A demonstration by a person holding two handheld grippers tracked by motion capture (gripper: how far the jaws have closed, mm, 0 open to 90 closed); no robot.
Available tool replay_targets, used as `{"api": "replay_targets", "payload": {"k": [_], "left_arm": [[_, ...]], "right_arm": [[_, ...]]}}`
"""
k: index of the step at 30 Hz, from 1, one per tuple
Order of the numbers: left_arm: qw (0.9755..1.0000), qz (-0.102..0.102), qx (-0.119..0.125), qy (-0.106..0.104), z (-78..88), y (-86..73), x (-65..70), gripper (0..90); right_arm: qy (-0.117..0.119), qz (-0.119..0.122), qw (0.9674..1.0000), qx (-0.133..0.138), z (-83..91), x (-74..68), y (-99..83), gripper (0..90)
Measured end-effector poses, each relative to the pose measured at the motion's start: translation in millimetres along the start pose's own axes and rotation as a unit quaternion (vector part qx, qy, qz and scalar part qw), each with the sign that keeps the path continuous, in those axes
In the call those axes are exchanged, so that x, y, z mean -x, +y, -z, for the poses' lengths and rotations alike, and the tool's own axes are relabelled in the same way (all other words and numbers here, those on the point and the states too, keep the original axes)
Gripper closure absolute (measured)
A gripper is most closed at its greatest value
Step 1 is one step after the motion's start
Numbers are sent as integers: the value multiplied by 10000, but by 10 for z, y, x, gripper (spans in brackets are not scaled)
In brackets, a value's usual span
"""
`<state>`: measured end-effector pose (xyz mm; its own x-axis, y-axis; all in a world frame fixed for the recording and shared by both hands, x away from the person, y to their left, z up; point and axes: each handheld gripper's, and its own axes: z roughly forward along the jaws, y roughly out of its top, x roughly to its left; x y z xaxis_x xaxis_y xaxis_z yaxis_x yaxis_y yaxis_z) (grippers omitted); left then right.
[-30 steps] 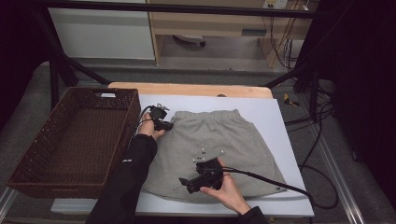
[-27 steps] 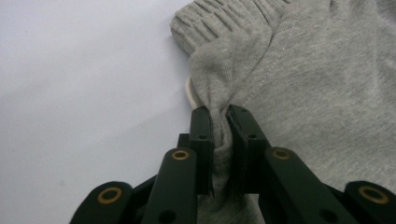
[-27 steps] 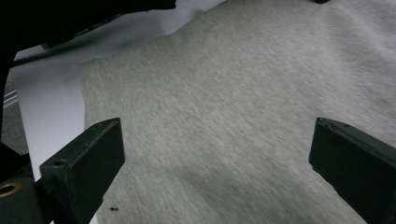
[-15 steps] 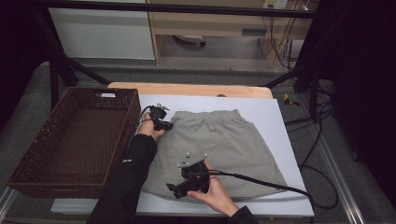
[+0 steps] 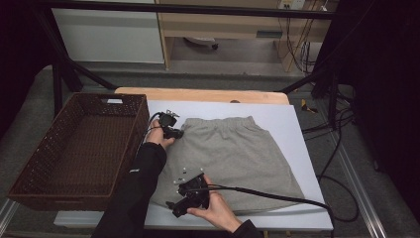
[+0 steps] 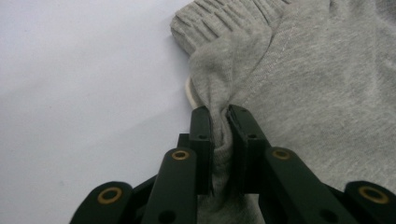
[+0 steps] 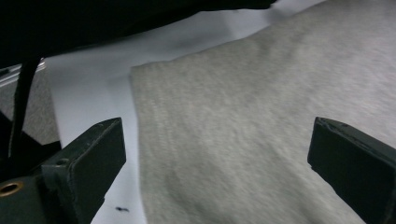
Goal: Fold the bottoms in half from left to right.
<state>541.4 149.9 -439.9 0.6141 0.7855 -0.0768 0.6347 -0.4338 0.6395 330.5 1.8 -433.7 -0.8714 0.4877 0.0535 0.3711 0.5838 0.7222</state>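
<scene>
Grey shorts pinched at the waistband

Grey shorts (image 6: 299,84) bunch between the left gripper (image 6: 219,116) pads, clamped at the elastic corner (a white drawcord loop peeks beside them). Right gripper (image 7: 219,154) jaws stand spread above the hem corner, touching nothing. Beyond lie the white board (image 5: 277,119) and, leftward, a wicker basket (image 5: 74,148).

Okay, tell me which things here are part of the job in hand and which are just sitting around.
In the job:
grey shorts
left gripper, shut on the waistband corner
right gripper, open over the hem corner

Just lying about:
wicker basket
wooden board
cables on the floor
</scene>
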Motion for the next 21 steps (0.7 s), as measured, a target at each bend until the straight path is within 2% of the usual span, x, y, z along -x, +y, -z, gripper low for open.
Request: {"api": "replay_targets", "payload": {"k": [2, 6, 8, 12, 16, 21], "left_arm": [[10000, 2, 5, -1, 0, -1, 0, 798], [10000, 7, 3, -7, 0, -1, -1, 798], [10000, 5, 4, 3, 0, -1, 1, 798], [10000, 14, 7, -9, 0, -2, -1, 798], [10000, 28, 12, -14, 0, -3, -3, 798], [10000, 23, 6, -19, 1, -4, -5, 798]], "right_arm": [[91, -51, 9999, 59, -26, -33, 5, 82], [85, 118, 9998, -99, -74, -86, 20, 107], [131, 123, 9998, -111, -99, -120, 31, 126], [196, 182, 9996, -110, -129, -134, 32, 211], [182, 437, 9987, -185, -145, -155, 30, 300], [249, 482, 9982, -261, -191, -191, 36, 379]]}}
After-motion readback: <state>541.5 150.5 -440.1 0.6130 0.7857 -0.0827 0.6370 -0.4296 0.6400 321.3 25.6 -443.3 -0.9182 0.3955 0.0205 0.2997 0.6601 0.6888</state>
